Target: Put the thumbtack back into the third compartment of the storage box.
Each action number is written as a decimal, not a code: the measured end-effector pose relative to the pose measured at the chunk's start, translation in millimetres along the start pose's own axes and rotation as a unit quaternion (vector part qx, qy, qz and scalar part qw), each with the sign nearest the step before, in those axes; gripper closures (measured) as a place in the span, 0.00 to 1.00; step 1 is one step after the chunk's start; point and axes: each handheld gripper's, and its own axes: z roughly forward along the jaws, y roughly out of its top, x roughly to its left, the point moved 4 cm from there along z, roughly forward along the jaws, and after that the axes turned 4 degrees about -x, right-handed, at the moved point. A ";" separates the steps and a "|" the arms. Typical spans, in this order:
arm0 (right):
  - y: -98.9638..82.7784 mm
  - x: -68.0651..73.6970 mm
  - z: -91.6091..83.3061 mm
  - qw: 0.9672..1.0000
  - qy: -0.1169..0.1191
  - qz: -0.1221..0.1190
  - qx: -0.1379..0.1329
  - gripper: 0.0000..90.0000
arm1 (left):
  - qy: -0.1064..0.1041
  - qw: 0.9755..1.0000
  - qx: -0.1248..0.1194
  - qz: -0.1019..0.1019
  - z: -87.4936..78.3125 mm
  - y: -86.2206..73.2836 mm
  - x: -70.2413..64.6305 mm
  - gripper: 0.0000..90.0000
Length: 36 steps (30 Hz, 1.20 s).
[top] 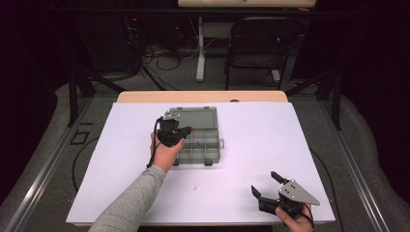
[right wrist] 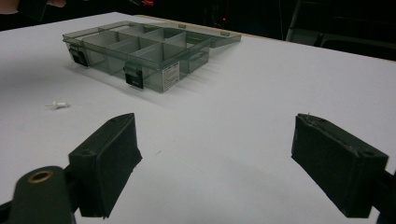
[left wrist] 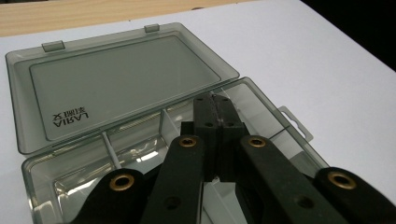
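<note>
Box: one smoky grey translucent plastic compartment box (top: 198,135), lying open mid-desk, lid flat toward the far edge, tray part toward the person; long axis running left to right across the desk.
Lid: clear grey hinged lid (left wrist: 116,84), fully folded back, printed lettering seen upside down in the left gripper view.
Compartments: at least six counted in the right gripper view, all looking empty; exact total hard to tell.
Latches: two dark clips (right wrist: 134,77) on the box's near wall.
Left gripper (top: 184,131): poised right over the tray, jaws pressed together, tips dipping toward a middle compartment; whether anything tiny sits pinched between them, cannot tell.
Right gripper (top: 266,185): down by the near right corner of the desk, jaws spread wide and empty, well apart from the box.
Pin: one small white push pin (right wrist: 59,105) loose on the white desk (top: 251,145), between the box and the near edge; also a faint speck in the high view (top: 196,187).
Key relation: pin lies ahead and to the left of the right jaws, box beyond it; by the high view, roughly midway between the two hands, with the open right jaws readier to take it.
Likely next: a guess only, pin headed for a compartment.
Count: one box, one pin, two grippers.
</note>
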 end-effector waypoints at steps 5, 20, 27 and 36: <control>0.0 0.0 -0.1 1.000 0.000 0.000 0.000 0.16 | 0.003 1.000 0.014 0.006 10.1 -4.2 -1.7 1.00; 0.1 0.4 -0.3 1.000 0.003 -0.004 0.001 0.16 | 0.012 0.999 0.037 0.017 27.2 -13.0 -5.6 1.00; 0.1 0.4 -0.4 1.000 0.003 -0.004 0.001 0.16 | 0.007 0.999 0.037 0.021 27.5 -13.5 -6.5 0.95; 0.3 0.1 -0.7 1.000 0.002 -0.005 -0.001 0.16 | -0.025 0.999 -0.004 0.033 12.1 -8.9 -13.3 0.55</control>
